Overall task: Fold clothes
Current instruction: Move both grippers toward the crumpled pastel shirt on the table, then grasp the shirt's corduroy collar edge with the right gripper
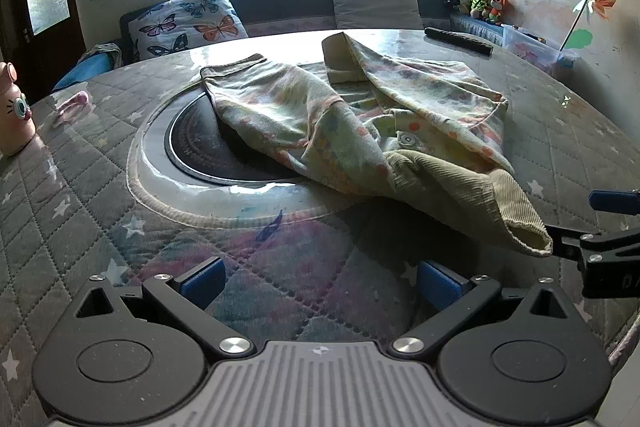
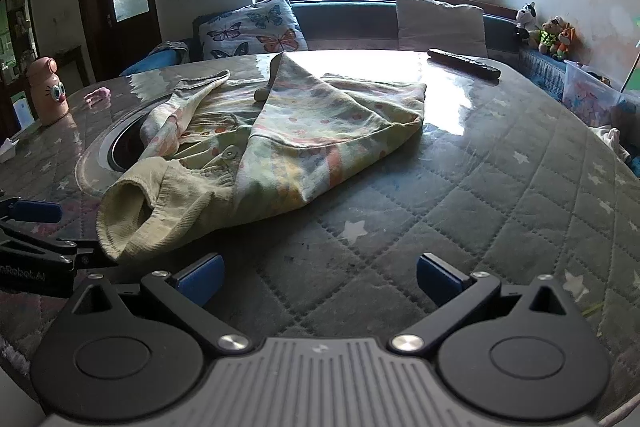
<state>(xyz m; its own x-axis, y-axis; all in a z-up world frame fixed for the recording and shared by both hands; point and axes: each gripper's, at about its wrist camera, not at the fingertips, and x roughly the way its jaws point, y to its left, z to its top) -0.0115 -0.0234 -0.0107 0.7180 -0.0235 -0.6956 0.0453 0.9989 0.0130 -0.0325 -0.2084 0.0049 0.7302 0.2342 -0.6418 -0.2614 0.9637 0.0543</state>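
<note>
A pale green child's garment (image 1: pixel 360 115) with coloured dots lies crumpled in the middle of the round quilted table (image 1: pixel 80 195). Its ribbed olive opening (image 1: pixel 516 223) points toward the near edge. My left gripper (image 1: pixel 320 283) is open over bare table, just left of that ribbed end, with nothing between its blue pads. In the right wrist view the garment (image 2: pixel 320 131) lies ahead and left, its ribbed opening (image 2: pixel 132 219) close to my open, empty right gripper (image 2: pixel 320 279). Each gripper shows at the other view's edge: the right gripper (image 1: pixel 588 223) and the left gripper (image 2: pixel 60 233).
A black round plate (image 1: pixel 192 143) is sunk in the table centre, partly under the garment. A remote control (image 2: pixel 464 63) lies at the far edge, a pink bottle (image 2: pixel 46 91) and a small pink item (image 2: pixel 96 95) at the left. A sofa with a butterfly pillow (image 1: pixel 188 21) stands behind.
</note>
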